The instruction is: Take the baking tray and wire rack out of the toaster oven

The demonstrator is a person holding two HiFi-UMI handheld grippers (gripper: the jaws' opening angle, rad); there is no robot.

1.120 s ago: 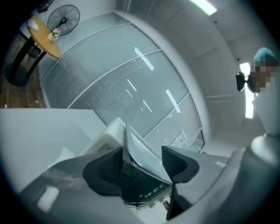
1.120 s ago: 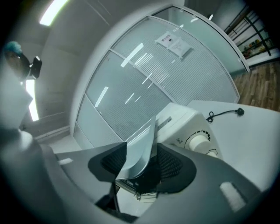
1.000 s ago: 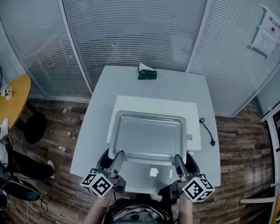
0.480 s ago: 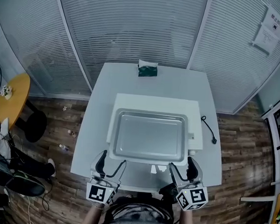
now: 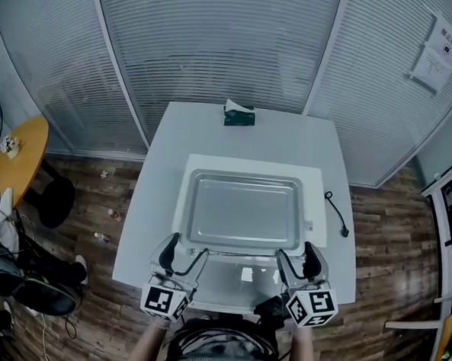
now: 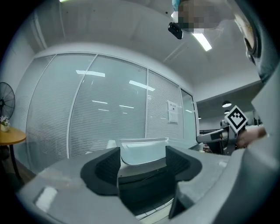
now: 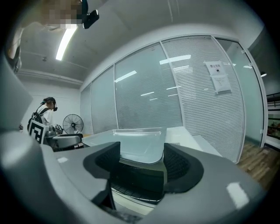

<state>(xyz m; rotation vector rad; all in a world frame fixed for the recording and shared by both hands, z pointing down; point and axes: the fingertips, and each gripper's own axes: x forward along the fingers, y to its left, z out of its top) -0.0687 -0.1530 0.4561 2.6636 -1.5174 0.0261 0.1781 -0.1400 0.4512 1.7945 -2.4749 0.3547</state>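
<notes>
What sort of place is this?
Probably an office or lab room, not a kitchen: blind-covered glass partitions, a posted notice on one pane, and a lone white table on wood-look flooring.

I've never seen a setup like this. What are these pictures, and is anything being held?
A person holds a two-jawed grasping tool in each hand. The top-down picture comes from a camera on their head; the other two from cameras riding on each tool. On the white table stands a toaster oven, door open, with the baking tray lying on top and the wire rack inside. A tissue pack and power cord lie nearby. The left tool and right tool are open, holding nothing; the right one's jaws have just been closing slightly.
</notes>
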